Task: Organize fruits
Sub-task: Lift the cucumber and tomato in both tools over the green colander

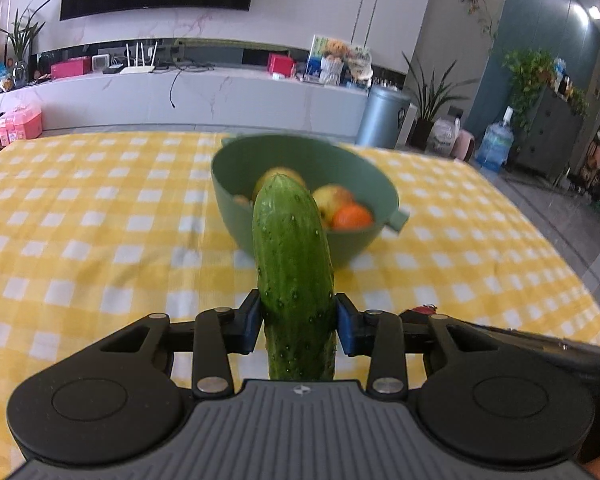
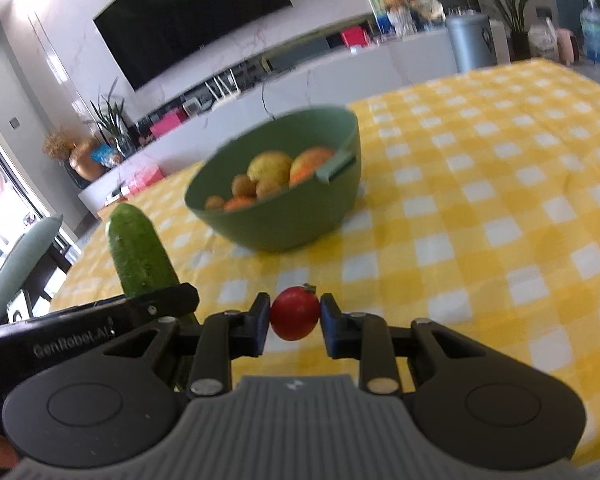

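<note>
My left gripper is shut on a green cucumber, which sticks forward between the blue pads and points at the bowl. The green bowl stands on the yellow checked cloth just beyond it, with an apple, an orange and other fruit inside. In the right wrist view my right gripper is shut on a small red tomato, held above the cloth in front of the bowl. The cucumber and the left gripper's body show at the left.
The table's yellow checked cloth stretches wide to the left of the bowl and also to its right. Behind the table are a white TV counter, a grey bin and a water bottle on the floor.
</note>
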Tool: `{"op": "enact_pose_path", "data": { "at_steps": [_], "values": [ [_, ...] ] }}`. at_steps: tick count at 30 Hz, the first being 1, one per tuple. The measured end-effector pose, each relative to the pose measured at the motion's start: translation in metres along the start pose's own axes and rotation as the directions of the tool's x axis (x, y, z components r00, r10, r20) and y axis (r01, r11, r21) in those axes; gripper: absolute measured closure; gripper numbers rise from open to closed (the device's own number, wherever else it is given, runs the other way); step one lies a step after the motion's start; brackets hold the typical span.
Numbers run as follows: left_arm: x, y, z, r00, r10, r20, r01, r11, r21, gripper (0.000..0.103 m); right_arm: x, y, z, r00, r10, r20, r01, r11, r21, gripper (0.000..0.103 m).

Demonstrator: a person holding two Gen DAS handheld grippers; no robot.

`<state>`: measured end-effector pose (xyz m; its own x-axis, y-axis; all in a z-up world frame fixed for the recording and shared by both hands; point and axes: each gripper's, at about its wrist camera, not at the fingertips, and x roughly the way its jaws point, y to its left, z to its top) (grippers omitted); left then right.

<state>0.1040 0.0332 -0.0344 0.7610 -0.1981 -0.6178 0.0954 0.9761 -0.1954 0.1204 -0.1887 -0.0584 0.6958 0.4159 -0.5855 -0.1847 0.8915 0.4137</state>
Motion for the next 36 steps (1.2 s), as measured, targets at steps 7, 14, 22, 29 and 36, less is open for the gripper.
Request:
{"op": "enact_pose_path", "data": {
  "at_steps": [7, 14, 22, 29, 36],
  "values": [
    [-0.007, 0.002, 0.036, 0.997, -0.025, 0.067, 0.024, 1.0, 0.019, 0.061, -0.01, 0.006, 0.024, 0.996, 0.018, 0.085, -0.016, 0.999, -0.032, 0.08],
    [-0.01, 0.0, 0.085, 0.987, -0.021, 0.16, 0.001, 0.992, 0.125, 0.061, -0.011, 0.015, 0.06, 0.987, 0.039, 0.159, -0.024, 0.995, -0.098, 0.08],
    [0.031, -0.015, 0.135, 0.988, -0.002, 0.155, -0.054, 0.933, 0.357, 0.061, 0.021, 0.028, 0.106, 0.977, 0.068, 0.203, -0.033, 0.985, -0.17, 0.08],
    [0.087, -0.032, 0.133, 0.995, 0.072, 0.074, -0.1, 0.845, 0.526, 0.061, 0.064, 0.02, 0.123, 0.975, 0.028, 0.219, 0.014, 0.982, -0.188, 0.08],
    [0.126, -0.03, 0.119, 0.994, 0.113, -0.011, -0.085, 0.809, 0.582, 0.061, 0.092, 0.012, 0.122, 0.977, 0.009, 0.212, 0.047, 0.965, -0.257, 0.08]
  ]
}}
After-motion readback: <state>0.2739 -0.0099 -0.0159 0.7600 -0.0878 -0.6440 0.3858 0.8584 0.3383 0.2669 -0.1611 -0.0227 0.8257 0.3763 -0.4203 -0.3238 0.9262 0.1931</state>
